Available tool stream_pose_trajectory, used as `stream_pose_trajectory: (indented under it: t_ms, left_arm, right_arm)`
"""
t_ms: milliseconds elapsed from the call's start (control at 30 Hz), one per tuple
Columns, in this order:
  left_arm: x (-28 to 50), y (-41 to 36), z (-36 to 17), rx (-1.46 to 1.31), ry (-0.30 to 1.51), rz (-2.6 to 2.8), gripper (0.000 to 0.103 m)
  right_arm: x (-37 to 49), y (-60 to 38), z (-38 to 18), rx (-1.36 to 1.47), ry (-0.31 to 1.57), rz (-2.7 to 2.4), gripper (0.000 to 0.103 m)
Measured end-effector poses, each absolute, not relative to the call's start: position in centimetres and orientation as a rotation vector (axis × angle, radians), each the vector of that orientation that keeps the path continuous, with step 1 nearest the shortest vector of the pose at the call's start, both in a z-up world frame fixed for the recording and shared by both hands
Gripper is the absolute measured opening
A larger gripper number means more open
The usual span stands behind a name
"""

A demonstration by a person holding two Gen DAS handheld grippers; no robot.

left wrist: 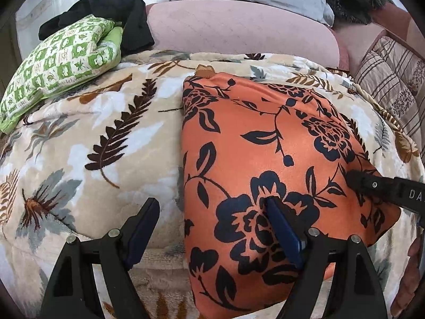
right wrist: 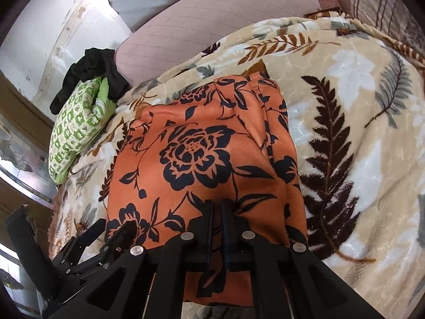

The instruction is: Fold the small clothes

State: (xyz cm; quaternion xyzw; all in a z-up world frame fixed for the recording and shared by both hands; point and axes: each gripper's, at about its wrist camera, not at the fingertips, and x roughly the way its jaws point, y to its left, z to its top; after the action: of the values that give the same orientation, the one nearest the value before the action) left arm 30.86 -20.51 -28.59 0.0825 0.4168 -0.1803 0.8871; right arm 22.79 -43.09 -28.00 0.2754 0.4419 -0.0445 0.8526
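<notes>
Orange black-flowered garment (left wrist: 265, 146) lies part-folded on the leaf-print plush blanket (left wrist: 79, 133) covering the bed; left gripper (left wrist: 209, 218) fingers apart over its left edge, right gripper (right wrist: 217, 212) fingers together, seemingly pinching its near hem, so the fold wants lifting evenly.

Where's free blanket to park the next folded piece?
Bare leaf-print blanket between the orange floral garment and the green checked bundle; another open stretch on the garment's other side. Crowded: far corner, where black clothes lie against the green bundle.
</notes>
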Motion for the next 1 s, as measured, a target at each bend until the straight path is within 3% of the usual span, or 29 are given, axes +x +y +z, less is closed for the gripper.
stream_pose_trajectory:
  t_ms: [167, 467, 600, 733, 767, 833, 867, 900, 1000]
  left_arm:
    - [30.8, -20.0, -29.1, 0.128, 0.881, -0.328, 0.095]
    - [31.0, -18.9, -28.3, 0.032, 1.045, -0.373, 0.095]
    - [31.0, -16.5, -25.3, 0.018, 0.903, -0.286, 0.095]
    - [32.6, -14.3, -24.9, 0.000, 0.891, -0.205, 0.095]
    - [32.9, -14.0, -25.2, -0.004, 0.899, -0.189, 0.095]
    - [33.5, -14.0, -26.2, -0.011, 0.950, -0.193, 0.095]
    - [33.7, -14.1, -26.4, -0.010, 0.968, -0.209, 0.095]
    - [33.8, -14.5, -26.6, -0.001, 0.976, -0.225, 0.095]
    - [33.2, -16.1, -27.4, 0.095, 0.968, -0.237, 0.095]
  right_arm:
    - [22.5, -43.4, -28.2, 0.606, 0.910, -0.074, 0.009]
    - [21.9, -44.3, -28.6, 0.634, 0.888, 0.024, 0.009]
    - [21.4, -45.6, -28.1, 0.737, 0.881, 0.103, 0.009]
    - [20.1, -46.8, -25.3, 0.714, 0.758, 0.109, 0.009]
    - [20.0, -47.1, -24.9, 0.719, 0.734, 0.122, 0.013]
    - [19.7, -47.6, -24.3, 0.717, 0.704, 0.123, 0.042]
    - [19.7, -47.7, -24.2, 0.714, 0.698, 0.117, 0.083]
    - [19.6, -47.6, -24.2, 0.725, 0.676, 0.119, 0.090]
    - [20.3, -46.9, -24.6, 0.722, 0.708, 0.118, 0.088]
